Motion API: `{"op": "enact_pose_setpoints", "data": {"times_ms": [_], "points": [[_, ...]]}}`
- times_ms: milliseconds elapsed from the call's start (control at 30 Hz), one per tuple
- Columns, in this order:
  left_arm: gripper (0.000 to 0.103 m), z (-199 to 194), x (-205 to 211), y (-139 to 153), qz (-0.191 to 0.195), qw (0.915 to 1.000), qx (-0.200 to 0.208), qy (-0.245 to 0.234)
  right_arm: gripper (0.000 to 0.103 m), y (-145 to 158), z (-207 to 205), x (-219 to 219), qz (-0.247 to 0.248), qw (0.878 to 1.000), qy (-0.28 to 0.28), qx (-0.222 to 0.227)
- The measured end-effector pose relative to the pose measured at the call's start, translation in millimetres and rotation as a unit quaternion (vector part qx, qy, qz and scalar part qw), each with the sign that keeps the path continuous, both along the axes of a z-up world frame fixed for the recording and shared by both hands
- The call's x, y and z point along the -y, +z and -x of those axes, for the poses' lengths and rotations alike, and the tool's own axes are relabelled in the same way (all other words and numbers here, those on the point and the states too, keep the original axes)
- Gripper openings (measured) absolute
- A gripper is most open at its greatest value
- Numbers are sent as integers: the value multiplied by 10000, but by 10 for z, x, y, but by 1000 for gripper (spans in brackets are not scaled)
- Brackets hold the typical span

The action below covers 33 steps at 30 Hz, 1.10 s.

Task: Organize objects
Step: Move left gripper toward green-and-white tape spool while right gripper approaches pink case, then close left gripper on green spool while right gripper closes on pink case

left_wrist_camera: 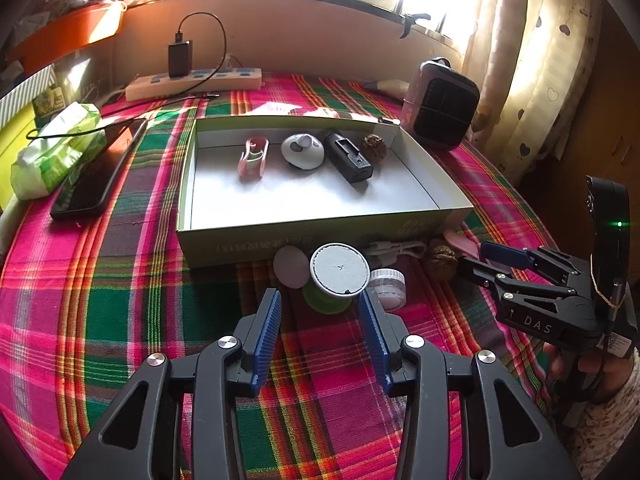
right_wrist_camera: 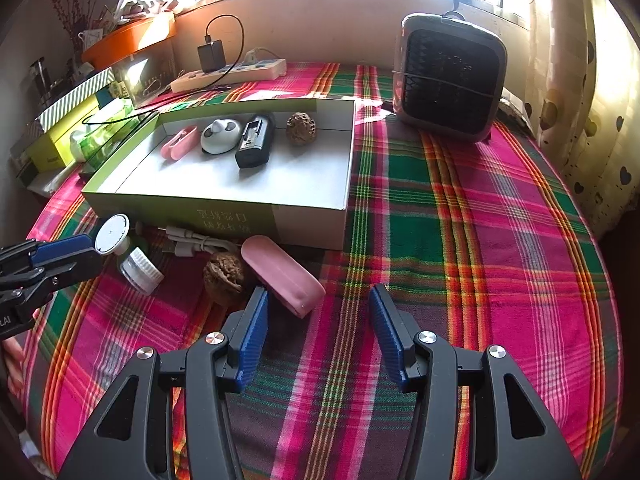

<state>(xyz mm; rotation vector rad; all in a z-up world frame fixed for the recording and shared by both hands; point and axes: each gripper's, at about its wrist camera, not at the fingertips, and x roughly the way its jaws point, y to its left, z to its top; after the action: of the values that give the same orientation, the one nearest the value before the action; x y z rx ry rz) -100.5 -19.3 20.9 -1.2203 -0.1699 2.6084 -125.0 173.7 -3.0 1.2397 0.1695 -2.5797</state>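
Note:
An open green-and-white box [left_wrist_camera: 320, 236] [right_wrist_camera: 224, 210] holds a pink clip [left_wrist_camera: 253, 157], a white round gadget [left_wrist_camera: 302, 151], a black charger [left_wrist_camera: 348, 156] and a walnut [left_wrist_camera: 374, 146]. In front of it lie a green spool with a white top [left_wrist_camera: 339, 270] [right_wrist_camera: 113, 234], a small white-lidded jar [left_wrist_camera: 388, 282] [right_wrist_camera: 140, 270], a white cable [right_wrist_camera: 196, 240], a walnut [right_wrist_camera: 224, 276] and a pink case [right_wrist_camera: 282, 274]. My left gripper [left_wrist_camera: 320, 312] is open, its fingers on either side of the spool. My right gripper [right_wrist_camera: 318, 312] is open and empty, just right of the pink case.
A black fan heater [right_wrist_camera: 448, 80] stands at the back right. A power strip with a charger [left_wrist_camera: 192, 80] lies at the back. A phone [left_wrist_camera: 100, 168] and a tissue pack [left_wrist_camera: 56, 152] lie left of the box. The plaid cloth [right_wrist_camera: 480, 240] covers the table.

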Motion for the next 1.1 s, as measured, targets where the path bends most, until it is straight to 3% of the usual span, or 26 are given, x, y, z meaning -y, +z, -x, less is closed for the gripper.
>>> {"op": "enact_pose_setpoints", "data": {"times_ms": [800, 1100], "points": [[39, 199, -134, 30, 186, 9998, -62, 76, 51, -6, 16, 83, -132, 9995, 295, -14], [39, 204, -133, 22, 217, 9997, -28, 147, 38, 8, 4, 57, -48, 9997, 220, -35]]}}
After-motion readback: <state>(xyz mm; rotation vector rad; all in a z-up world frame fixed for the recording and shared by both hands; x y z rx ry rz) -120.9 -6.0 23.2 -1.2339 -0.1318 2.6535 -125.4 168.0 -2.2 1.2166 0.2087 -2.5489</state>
